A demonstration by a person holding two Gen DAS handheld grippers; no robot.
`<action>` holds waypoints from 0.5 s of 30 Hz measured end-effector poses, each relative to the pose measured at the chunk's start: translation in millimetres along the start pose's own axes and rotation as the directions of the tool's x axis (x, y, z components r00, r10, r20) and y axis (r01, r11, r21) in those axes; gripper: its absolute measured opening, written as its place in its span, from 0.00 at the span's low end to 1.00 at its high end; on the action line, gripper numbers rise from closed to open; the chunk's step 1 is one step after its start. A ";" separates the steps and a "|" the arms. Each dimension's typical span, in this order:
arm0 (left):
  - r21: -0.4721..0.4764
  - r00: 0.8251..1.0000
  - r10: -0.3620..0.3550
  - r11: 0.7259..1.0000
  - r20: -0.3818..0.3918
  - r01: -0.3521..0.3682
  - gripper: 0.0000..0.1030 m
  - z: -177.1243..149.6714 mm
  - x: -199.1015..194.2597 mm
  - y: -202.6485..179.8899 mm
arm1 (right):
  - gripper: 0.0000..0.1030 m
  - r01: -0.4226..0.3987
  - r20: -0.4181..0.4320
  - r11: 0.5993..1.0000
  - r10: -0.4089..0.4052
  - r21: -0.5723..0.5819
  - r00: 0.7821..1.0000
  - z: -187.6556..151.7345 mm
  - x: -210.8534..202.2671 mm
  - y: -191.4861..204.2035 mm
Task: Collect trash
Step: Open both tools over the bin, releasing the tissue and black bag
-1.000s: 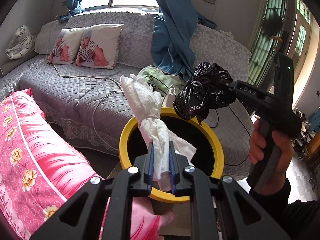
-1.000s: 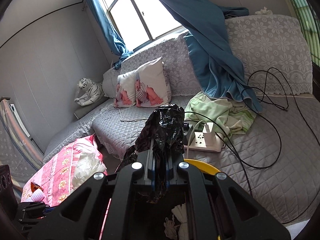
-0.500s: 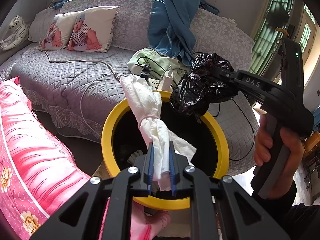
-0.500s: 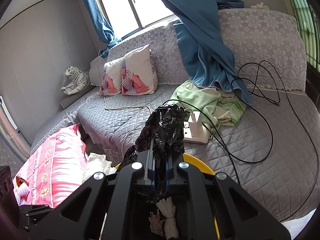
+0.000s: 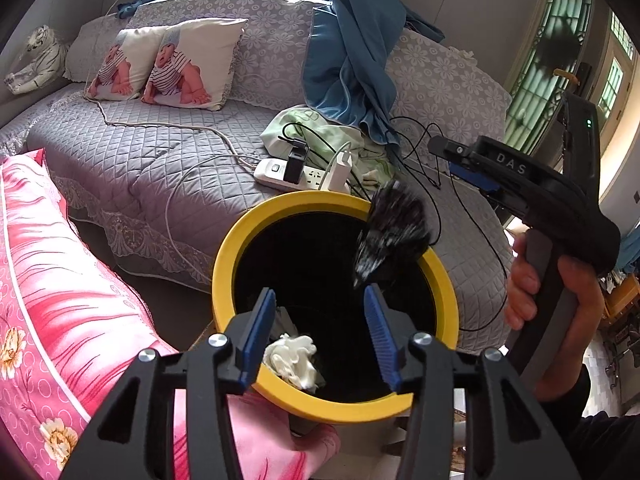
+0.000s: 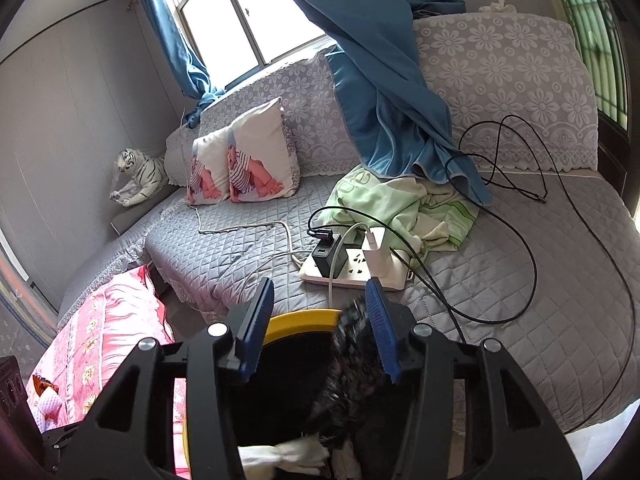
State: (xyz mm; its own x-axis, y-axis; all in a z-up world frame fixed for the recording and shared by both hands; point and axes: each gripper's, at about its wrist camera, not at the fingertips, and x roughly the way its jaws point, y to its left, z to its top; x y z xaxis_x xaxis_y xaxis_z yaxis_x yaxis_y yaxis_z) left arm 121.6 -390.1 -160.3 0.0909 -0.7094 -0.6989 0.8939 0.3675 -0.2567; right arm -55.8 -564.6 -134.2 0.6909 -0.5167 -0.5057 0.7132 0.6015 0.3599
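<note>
A bin with a yellow rim (image 5: 240, 236) and a black inside stands in front of the grey sofa. My left gripper (image 5: 320, 320) is open and empty above its near rim. A crumpled white tissue (image 5: 294, 360) lies inside, by the near wall. My right gripper (image 5: 448, 156) is open over the bin's far right edge. A crumpled black plastic bag (image 5: 394, 232) is blurred in mid-air below it, over the bin's mouth. In the right wrist view my right gripper (image 6: 320, 312) is open, with the black bag (image 6: 352, 376) and the white tissue (image 6: 292, 454) beneath it, and the bin's rim (image 6: 300, 318) ahead.
A white power strip (image 5: 296, 174) with chargers and tangled black cables lies on the grey sofa (image 5: 140, 156) just behind the bin. A green cloth (image 6: 400, 204) and a blue curtain (image 5: 348, 60) are beyond. A pink quilt (image 5: 52, 300) is at the left.
Both grippers have opened. The white tissue has dropped into the bin and the black bag has left my right gripper and is falling towards the bin.
</note>
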 end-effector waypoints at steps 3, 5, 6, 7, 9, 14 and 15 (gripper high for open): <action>-0.030 1.000 -0.007 1.000 0.029 0.008 0.47 2.3 -9.7 7.6 | 0.44 -0.003 0.008 1.000 0.003 0.003 1.000 2.7 -5.3 -0.3; -0.042 0.999 0.001 0.999 0.053 0.001 0.47 2.7 -19.4 13.3 | 0.44 -0.008 0.021 1.000 0.008 0.004 1.000 4.6 -10.3 1.0; -0.048 0.998 0.005 0.999 0.065 -0.002 0.47 3.0 -24.8 16.3 | 0.44 -0.015 0.027 1.000 0.014 0.005 1.000 5.3 -13.2 2.2; -0.054 0.997 0.013 0.998 0.077 -0.009 0.47 3.2 -30.7 19.5 | 0.44 -0.021 0.033 1.000 0.021 0.004 0.999 6.1 -16.2 4.4; -0.070 0.994 0.039 0.997 0.101 -0.032 0.47 3.7 -43.1 26.3 | 0.44 -0.036 0.054 0.999 0.036 -0.004 0.998 7.2 -23.8 9.5; -0.093 0.978 0.130 0.989 0.162 -0.116 0.49 1.3 -85.9 44.8 | 0.44 -0.099 0.096 0.994 0.103 -0.045 0.990 9.5 -41.1 27.0; -0.102 0.973 0.149 0.986 0.175 -0.132 0.51 0.3 -96.0 49.9 | 0.44 -0.122 0.098 0.991 0.127 -0.056 0.987 9.3 -43.9 31.9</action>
State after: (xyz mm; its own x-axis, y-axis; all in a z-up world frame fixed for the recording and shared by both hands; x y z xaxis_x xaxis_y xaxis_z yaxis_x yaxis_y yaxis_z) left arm 157.7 -303.9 -105.8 0.2983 -0.7412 -0.6013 0.8245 0.5175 -0.2288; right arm -62.3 -528.4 -93.2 0.7843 -0.4931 -0.3765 0.6157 0.6933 0.3746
